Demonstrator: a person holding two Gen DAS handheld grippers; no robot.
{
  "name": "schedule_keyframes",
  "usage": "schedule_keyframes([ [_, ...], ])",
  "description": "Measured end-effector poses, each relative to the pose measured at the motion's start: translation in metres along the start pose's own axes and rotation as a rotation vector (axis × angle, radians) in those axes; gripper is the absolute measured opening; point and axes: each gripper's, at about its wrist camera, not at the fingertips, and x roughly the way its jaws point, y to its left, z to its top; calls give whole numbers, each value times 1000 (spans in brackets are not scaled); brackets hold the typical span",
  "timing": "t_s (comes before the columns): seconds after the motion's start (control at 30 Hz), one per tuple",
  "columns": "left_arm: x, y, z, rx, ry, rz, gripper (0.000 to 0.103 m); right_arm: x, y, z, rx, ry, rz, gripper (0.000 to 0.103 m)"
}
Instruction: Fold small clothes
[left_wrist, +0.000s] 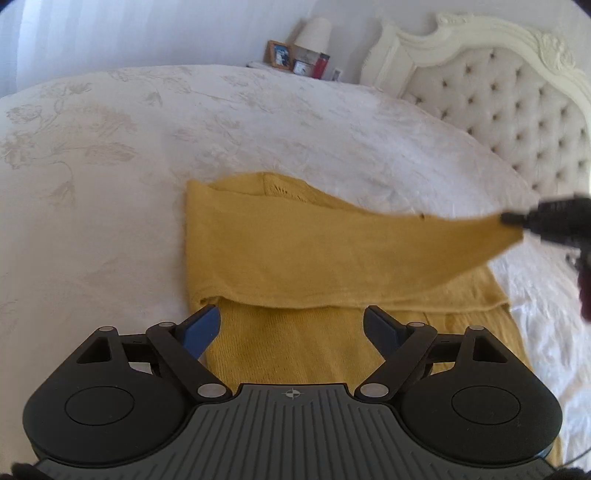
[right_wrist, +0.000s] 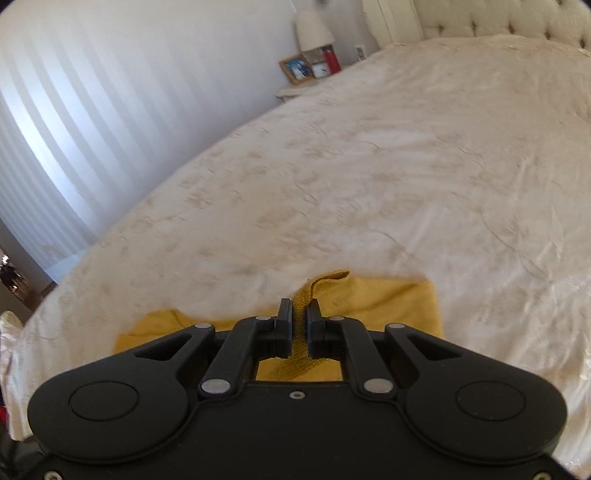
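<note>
Two grippers: both are mine to watch, and one yellow garment lies between them.
Bed (left_wrist: 110, 166): pale cover with a faint flower pattern fills most of what I see; tufted headboard (left_wrist: 517, 103) at the far right in the left view.
Wall: white, striped with light, behind the bed in my right view.
Garment (left_wrist: 295, 251): yellow knit, lying on the bed cover right in front of my left gripper. Its lower part lies flat; an upper layer is drawn across it toward the right, rising to a stretched point off the cover. In the right view I see it (right_wrist: 388, 302) spread on the cover just past the fingers.
Left gripper (left_wrist: 291, 325): fingers wide apart, blue pads showing, nothing between them but the knit lying underneath. I see no pad pressing on it.
Right gripper (right_wrist: 299, 325): fingers narrow, pinched on a strip of the yellow knit that stands up between them. In the left view it (left_wrist: 517, 219) comes in from the right edge, blurred, holding the garment's lifted point.
Nightstand things: lamp (left_wrist: 314, 33), photo frame (left_wrist: 279, 55), red item (left_wrist: 322, 66), far beyond the bed.
</note>
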Motion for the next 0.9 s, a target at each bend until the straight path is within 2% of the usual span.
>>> schedule_keyframes([
  [0.07, 4, 3, 0, -41, -37, 26, 87, 9, -15, -13, 36, 29, -17, 15],
  [0.13, 12, 5, -4, -44, -40, 66, 95, 14, -22, -23, 48, 45, -25, 16],
  [0.2, 22, 6, -7, -38, -13, 93, 95, 16, -28, -36, 43, 62, -27, 22],
  [0.3, 27, 4, -11, -23, -8, 101, 95, 20, -33, -46, 35, 76, -36, 24],
  [0.37, 26, 2, -10, -6, -15, 101, 95, 25, -37, -50, 42, 81, -50, 41],
  [0.43, 25, 0, -10, 8, -21, 98, 95, 27, -40, -55, 52, 85, -50, 50],
  [0.5, 24, -2, -11, 18, -29, 100, 95, 30, -41, -58, 50, 92, -47, 49],
  [0.53, 23, -2, -13, 21, -32, 100, 95, 29, -39, -59, 35, 91, -43, 37],
  [0.57, 24, -3, -13, 26, -33, 101, 95, 27, -35, -59, -2, 90, -43, 12],
  [0.67, 23, -10, -10, 64, -42, 114, 95, 15, -20, -56, -123, 27, -101, 12],
  [0.77, 23, -15, -4, 98, -60, 135, 95, 10, -24, -47, -124, -23, -149, 12],
  [0.83, 26, -17, -1, 113, -52, 152, 95, 20, -28, -44, -109, 13, -175, 13],
  [0.9, 30, -19, 2, 137, -36, 168, 95, 34, -31, -44, -110, 79, -227, 20],
])
